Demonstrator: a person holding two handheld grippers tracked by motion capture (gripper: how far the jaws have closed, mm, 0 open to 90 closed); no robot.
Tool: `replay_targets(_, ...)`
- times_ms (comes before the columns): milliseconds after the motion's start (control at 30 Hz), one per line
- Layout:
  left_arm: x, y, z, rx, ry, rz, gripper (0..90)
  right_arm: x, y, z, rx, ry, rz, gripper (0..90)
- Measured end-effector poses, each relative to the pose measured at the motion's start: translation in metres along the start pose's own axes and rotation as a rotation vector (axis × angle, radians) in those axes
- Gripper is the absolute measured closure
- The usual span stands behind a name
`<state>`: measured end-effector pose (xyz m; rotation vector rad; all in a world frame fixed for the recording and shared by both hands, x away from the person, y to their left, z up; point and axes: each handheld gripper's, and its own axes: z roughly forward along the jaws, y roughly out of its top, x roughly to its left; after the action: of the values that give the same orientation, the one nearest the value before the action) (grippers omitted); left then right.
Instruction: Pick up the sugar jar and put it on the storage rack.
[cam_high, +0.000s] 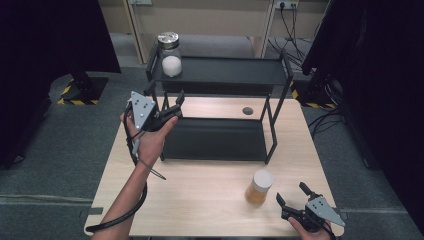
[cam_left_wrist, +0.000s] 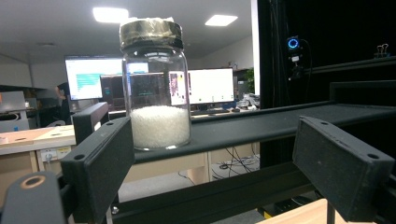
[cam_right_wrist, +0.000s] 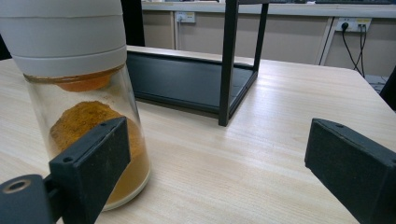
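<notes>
While both grippers stand with jaws wide apart and empty, the spice jar (cam_high: 259, 187) waits upright on the table (cam_high: 200, 195), just left of the right gripper (cam_high: 291, 195). Glass with a white lid, part full of orange powder, it likely feels light, stiff, smooth and breakable; a grip round the mid body, below the lid, looks safest. The right hand rests low at the near edge, jaws pointing up-left. The left gripper (cam_high: 171, 102) is raised toward the rack (cam_high: 220, 80), facing the salt jar (cam_left_wrist: 155, 84) on its top shelf.
</notes>
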<state>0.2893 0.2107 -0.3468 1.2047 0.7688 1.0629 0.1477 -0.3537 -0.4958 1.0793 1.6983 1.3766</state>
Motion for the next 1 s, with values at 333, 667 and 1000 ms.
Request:
replay_targets(333,-0.002,-0.012,-0.013,0.004,-0.004,-0.005,12.0,0.000,0.000,0.000,0.001,0.001,0.000,7.1)
replay_targets(667,-0.003,-0.026,-0.026,0.015,-0.009,-0.014,12.1,0.000,0.000,0.000,0.000,0.001,0.001,7.1)
replay_targets(1000,-0.004,-0.040,-0.039,0.027,-0.013,-0.024,12.0,0.001,0.000,0.000,0.000,0.000,0.000,7.1)
